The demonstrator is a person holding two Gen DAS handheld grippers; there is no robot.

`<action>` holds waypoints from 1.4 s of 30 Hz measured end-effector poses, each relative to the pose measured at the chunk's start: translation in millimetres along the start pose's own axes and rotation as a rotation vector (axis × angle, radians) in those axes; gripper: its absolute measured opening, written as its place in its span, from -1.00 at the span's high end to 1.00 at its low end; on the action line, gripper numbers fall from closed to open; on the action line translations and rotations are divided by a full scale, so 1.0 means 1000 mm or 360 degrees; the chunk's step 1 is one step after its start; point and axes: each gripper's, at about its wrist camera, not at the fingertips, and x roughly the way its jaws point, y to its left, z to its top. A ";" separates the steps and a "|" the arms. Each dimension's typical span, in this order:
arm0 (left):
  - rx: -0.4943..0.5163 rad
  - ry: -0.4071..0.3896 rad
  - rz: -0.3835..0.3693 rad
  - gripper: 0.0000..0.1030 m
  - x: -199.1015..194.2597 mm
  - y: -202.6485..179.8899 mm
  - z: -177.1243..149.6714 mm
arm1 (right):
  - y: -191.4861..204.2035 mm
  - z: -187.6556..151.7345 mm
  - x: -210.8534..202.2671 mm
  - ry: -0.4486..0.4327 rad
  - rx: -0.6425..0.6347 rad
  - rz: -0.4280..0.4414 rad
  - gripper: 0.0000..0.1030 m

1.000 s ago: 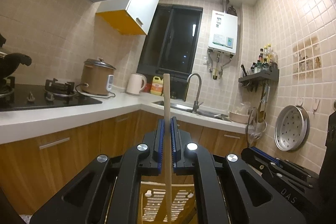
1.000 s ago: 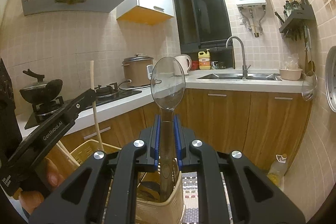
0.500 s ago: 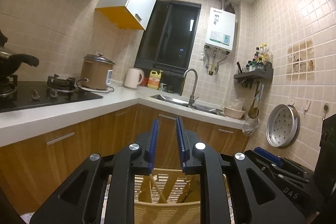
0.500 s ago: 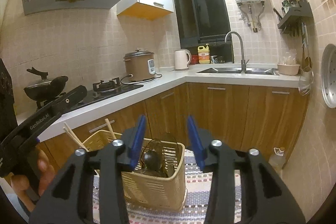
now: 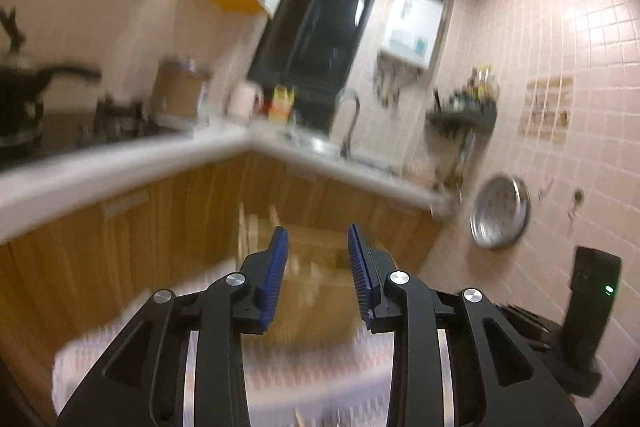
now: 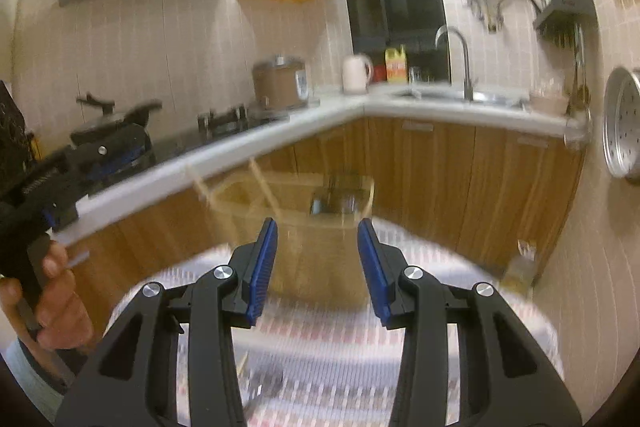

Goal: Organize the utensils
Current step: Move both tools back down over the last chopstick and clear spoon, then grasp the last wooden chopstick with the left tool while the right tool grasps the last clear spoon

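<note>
Both views are blurred. Left wrist view: the left gripper [image 5: 316, 251] has its jaws opening with nothing between them; the basket [image 5: 320, 291] stands beyond on a striped mat [image 5: 304, 375]. Right wrist view: the right gripper [image 6: 317, 247] has jaws apart and empty, the basket [image 6: 316, 259] ahead holds chopsticks [image 6: 264, 187] and dark utensils [image 6: 334, 201].

Basket [image 6: 320, 247] on mat [image 6: 340, 339], w/ utensils [image 6: 336, 201]

Left gripper [image 5: 316, 237]: black body, blue pads;
Right gripper [image 6: 317, 231]: black body, blue pads;
Utensil basket [image 6: 316, 247]: beige;
Mat [image 6: 340, 355]: white, red-and-grey zigzag stripes;
Cabinets [image 6: 440, 179]: brown woodgrain;
Surface [image 6: 460, 113]: white;
Wall tiles [image 5: 560, 47]: pale pink grid
</note>
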 end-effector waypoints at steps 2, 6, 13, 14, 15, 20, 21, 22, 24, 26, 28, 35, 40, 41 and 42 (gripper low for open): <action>-0.0028 0.0184 -0.0016 0.44 0.005 0.007 -0.018 | 0.004 -0.014 0.006 0.0120 0.0019 0.0015 0.25; -0.0083 0.0652 -0.0054 0.44 0.030 0.023 -0.064 | 0.010 -0.042 0.016 0.0359 0.0070 0.0060 0.25; -0.0287 0.1132 -0.0151 0.48 0.065 0.046 -0.124 | 0.017 -0.073 0.039 0.0760 0.0198 0.0121 0.26; -0.0299 0.1167 -0.0137 0.48 0.069 0.046 -0.129 | 0.017 -0.074 0.039 0.0778 0.0211 0.0129 0.26; -0.0304 0.1187 -0.0117 0.48 0.071 0.046 -0.131 | 0.017 -0.075 0.038 0.0789 0.0220 0.0122 0.26; -0.0215 0.1226 0.0006 0.59 0.083 0.033 -0.139 | 0.006 -0.076 0.025 0.0780 0.0277 0.0056 0.26; -0.0186 0.1225 0.0030 0.59 0.083 0.029 -0.140 | 0.001 -0.077 0.022 0.0782 0.0301 0.0050 0.26; -0.0163 0.1222 0.0051 0.59 0.084 0.028 -0.141 | -0.002 -0.075 0.021 0.0786 0.0313 0.0044 0.26; -0.0096 0.1217 0.0120 0.60 0.088 0.019 -0.140 | -0.008 -0.077 0.020 0.0807 0.0335 0.0029 0.26; -0.0043 0.1219 0.0180 0.60 0.090 0.013 -0.141 | -0.013 -0.077 0.019 0.0827 0.0378 0.0038 0.26; 0.0014 0.1220 0.0247 0.65 0.093 0.007 -0.142 | -0.016 -0.078 0.021 0.0850 0.0415 0.0054 0.26; 0.0123 0.1197 0.0331 0.93 0.099 -0.003 -0.143 | -0.019 -0.087 0.045 0.1048 0.0558 0.0166 0.26; 0.0027 0.1199 0.0278 0.95 0.088 0.013 -0.137 | -0.014 -0.088 0.057 0.1085 0.0593 0.0187 0.26; 0.0018 0.1187 0.0295 0.95 0.085 0.018 -0.135 | -0.011 -0.088 0.061 0.1098 0.0592 0.0190 0.26; 0.0010 0.1174 0.0303 0.95 0.082 0.022 -0.133 | -0.006 -0.088 0.065 0.1107 0.0581 0.0186 0.26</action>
